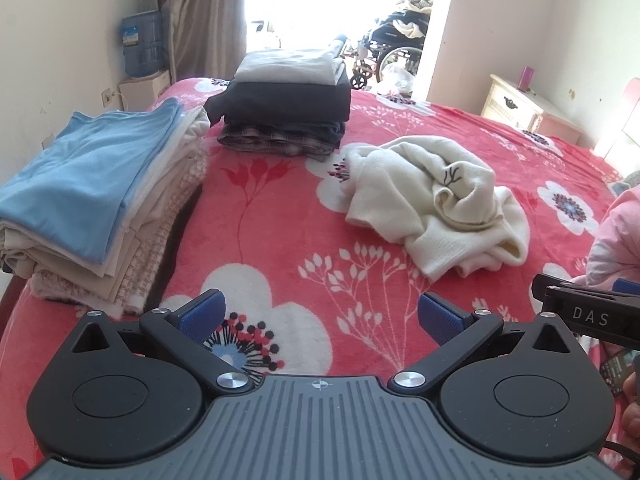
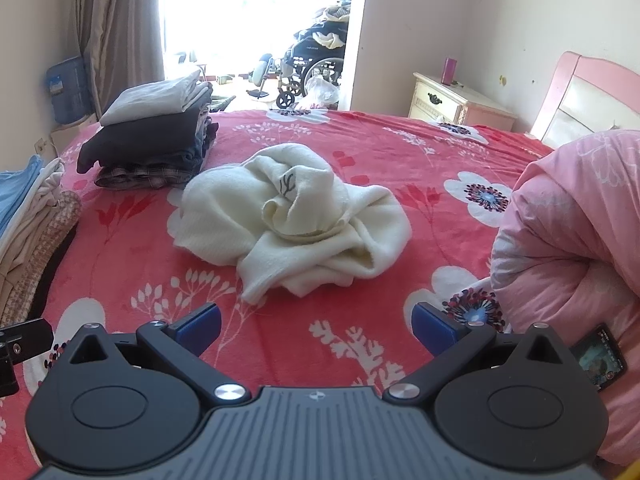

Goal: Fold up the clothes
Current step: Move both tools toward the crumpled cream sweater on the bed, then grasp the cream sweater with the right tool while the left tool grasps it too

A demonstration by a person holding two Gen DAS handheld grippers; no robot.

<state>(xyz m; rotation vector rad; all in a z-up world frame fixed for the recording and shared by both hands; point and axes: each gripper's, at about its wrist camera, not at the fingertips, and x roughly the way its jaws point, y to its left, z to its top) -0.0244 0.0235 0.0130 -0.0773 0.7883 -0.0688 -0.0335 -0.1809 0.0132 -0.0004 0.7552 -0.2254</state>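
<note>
A crumpled cream sweater lies in a heap on the red floral bedspread. My left gripper is open above the spread, short of the sweater and to its left, with nothing between its blue pads. My right gripper is also open and holds nothing, just in front of the sweater's near edge. The right gripper's black body shows at the right edge of the left wrist view.
A folded stack topped by a blue garment sits at the left. A second folded stack, white over dark and plaid, stands behind. A pink quilt bulks at the right, a phone beside it. A nightstand is beyond.
</note>
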